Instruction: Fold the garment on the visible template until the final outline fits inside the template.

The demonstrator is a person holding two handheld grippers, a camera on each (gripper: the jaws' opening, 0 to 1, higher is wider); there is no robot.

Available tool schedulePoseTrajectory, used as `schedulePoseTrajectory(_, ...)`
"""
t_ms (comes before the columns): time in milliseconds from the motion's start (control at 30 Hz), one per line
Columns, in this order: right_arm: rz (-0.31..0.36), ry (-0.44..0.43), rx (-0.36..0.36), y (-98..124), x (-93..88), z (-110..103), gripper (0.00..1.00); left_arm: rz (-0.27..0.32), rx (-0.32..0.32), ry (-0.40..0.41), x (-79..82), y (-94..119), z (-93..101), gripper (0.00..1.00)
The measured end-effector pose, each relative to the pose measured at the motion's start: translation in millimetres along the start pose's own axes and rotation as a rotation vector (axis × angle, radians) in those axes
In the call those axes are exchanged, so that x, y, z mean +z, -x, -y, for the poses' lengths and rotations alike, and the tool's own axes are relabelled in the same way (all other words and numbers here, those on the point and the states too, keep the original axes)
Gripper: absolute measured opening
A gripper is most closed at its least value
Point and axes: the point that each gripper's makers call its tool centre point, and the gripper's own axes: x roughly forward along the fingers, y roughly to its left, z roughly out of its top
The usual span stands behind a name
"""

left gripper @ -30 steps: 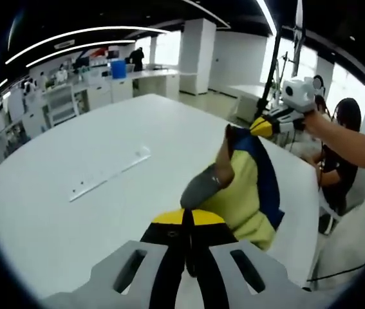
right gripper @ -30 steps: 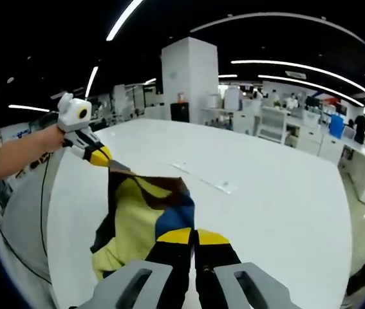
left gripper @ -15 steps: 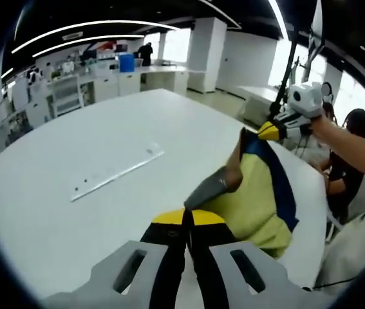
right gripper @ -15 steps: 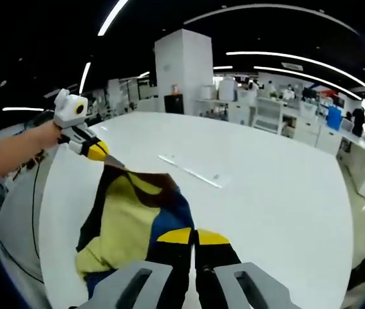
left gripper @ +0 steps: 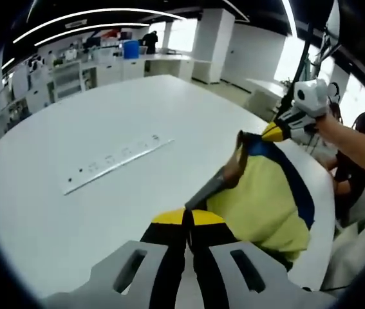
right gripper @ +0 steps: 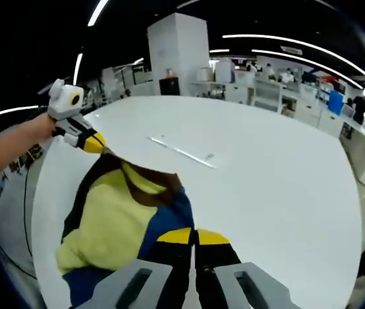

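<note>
Gripping a soft yellow-and-blue garment, jaws closed.

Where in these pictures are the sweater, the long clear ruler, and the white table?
sweater [left gripper: 269, 199], left gripper view, on its yellow front panel
ruler [left gripper: 114, 163], left gripper view, near the middle of the strip
table [right gripper: 279, 174], right gripper view, on a bare stretch of its white top

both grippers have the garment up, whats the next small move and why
Probably lower it flat onto the white table: the left gripper and right gripper hold the yellow and blue garment stretched between them, sagging, still unfolded.
</note>
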Motion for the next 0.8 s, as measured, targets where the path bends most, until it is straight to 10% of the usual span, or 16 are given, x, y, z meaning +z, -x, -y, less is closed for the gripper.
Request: schedulePoseTrajectory(800,-0.114,-0.042,-0.019,-40,-27.0,26,0.00,-0.089,0.034,0.059,-24.4,-43,-23.9,0.00)
